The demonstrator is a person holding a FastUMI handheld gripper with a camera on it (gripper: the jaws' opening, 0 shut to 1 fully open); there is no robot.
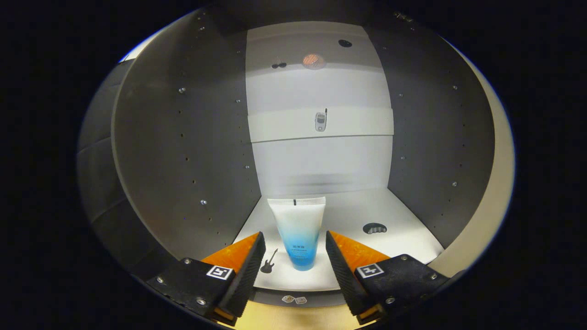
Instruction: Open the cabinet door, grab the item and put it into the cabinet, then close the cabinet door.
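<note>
A white and blue tube stands upright on its cap on the lower shelf of the open cabinet, near the shelf's front edge. My gripper is open, with one finger on each side of the tube's lower part and a clear gap on both sides. The fingertips reach just past the shelf's front edge. The cabinet has dark grey side walls and a white back.
An upper shelf crosses the cabinet's back at mid height. Small flat stickers lie on the shelves: a guitar shape next to the left finger, a dark oval to the right of the tube. The right wall's pale front edge is close.
</note>
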